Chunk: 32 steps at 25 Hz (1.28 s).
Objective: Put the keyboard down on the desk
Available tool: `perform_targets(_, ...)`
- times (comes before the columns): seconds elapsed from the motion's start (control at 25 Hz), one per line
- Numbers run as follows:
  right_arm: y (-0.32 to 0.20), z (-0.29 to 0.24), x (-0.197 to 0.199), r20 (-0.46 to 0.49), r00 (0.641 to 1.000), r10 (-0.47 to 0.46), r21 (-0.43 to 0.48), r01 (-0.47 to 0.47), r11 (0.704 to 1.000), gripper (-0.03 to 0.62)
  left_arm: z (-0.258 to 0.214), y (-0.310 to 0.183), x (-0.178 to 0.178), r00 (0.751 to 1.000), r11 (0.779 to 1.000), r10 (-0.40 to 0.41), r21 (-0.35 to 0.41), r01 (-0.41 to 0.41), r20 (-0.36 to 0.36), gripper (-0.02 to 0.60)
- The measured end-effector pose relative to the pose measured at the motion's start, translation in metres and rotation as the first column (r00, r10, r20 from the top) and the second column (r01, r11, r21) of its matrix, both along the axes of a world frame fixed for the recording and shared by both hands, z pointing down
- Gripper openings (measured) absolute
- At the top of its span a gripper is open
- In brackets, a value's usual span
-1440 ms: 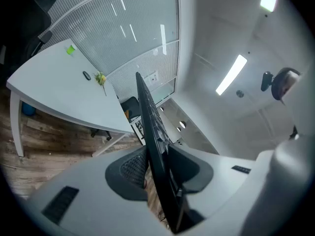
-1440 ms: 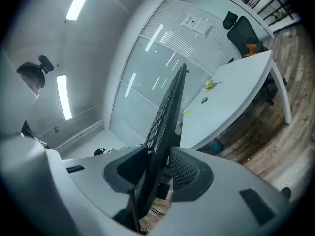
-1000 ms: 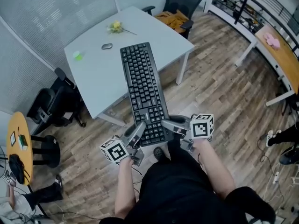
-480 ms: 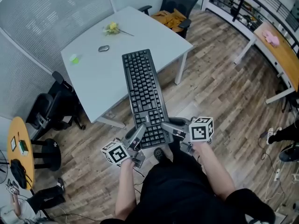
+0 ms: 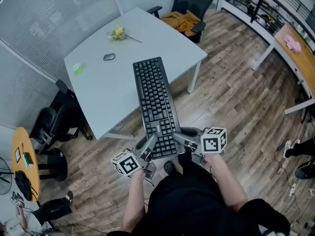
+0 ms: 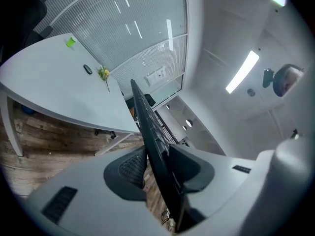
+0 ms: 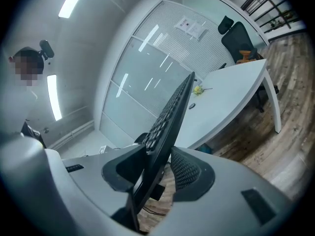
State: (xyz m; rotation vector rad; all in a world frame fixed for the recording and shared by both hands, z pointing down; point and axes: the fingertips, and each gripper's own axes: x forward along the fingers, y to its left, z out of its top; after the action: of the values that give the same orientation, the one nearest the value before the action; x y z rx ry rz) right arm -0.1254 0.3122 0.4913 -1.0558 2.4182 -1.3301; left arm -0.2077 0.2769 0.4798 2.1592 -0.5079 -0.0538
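A long black keyboard hangs in the air, its far end over the white desk and its near end past the desk's front edge. My left gripper holds the near left corner; its jaws are opening with the keyboard still between the pads. My right gripper clamps the near right corner. In the left gripper view the keyboard runs edge-on between the left gripper's pads towards the desk. The right gripper view shows the keyboard the same way in the right gripper.
On the desk lie a grey mouse, a yellow flower and a small green object. A black chair with brown material stands behind it, and black chairs to its left. A wooden table stands at right.
The keyboard and both grippers have shifted a little to the right and towards me over the desk's front part. Both grippers still hold it.
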Motion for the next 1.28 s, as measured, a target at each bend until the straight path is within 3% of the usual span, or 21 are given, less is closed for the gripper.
perform_targets(0.16, -0.028, 0.002, 0.024, -0.007, 1.0, -0.009, -0.005, 0.009, 1.0, 0.167, 0.001, -0.028, 0.024, 1.0, 1.0, -0.007, -0.006, 0.007, 0.022, 0.12)
perform_targets(0.36, -0.085, -0.005, 0.088, -0.003, 1.0, -0.023, -0.011, 0.023, 1.0, 0.167, -0.005, -0.084, 0.087, 0.999, 0.999, -0.029, -0.019, 0.03, 0.037, 0.123)
perform_targets(0.68, -0.085, 0.001, 0.088, -0.021, 0.999, -0.034, 0.018, 0.034, 0.999, 0.169, 0.0, -0.083, 0.087, 0.998, 0.999, -0.047, 0.025, 0.046, 0.038, 0.127)
perform_targets(0.84, -0.089, 0.004, 0.09, -0.029, 0.998, -0.048, 0.011, 0.048, 0.999, 0.169, 0.005, -0.085, 0.087, 0.997, 0.998, -0.067, 0.012, 0.066, 0.034, 0.129)
perform_targets(1.0, -0.103, 0.012, 0.11, -0.037, 0.997, -0.064, -0.001, 0.064, 0.998, 0.17, 0.015, -0.099, 0.11, 0.996, 0.997, -0.075, -0.011, 0.075, 0.044, 0.129)
perform_targets(1.16, -0.096, 0.017, 0.095, -0.035, 0.997, -0.067, -0.019, 0.066, 0.998, 0.17, 0.018, -0.091, 0.092, 0.995, 0.996, -0.084, -0.018, 0.085, 0.052, 0.13)
perform_targets(1.28, -0.108, 0.023, 0.102, -0.025, 0.996, -0.082, -0.041, 0.081, 0.996, 0.17, 0.024, -0.102, 0.1, 0.994, 0.995, -0.096, -0.032, 0.098, 0.059, 0.13)
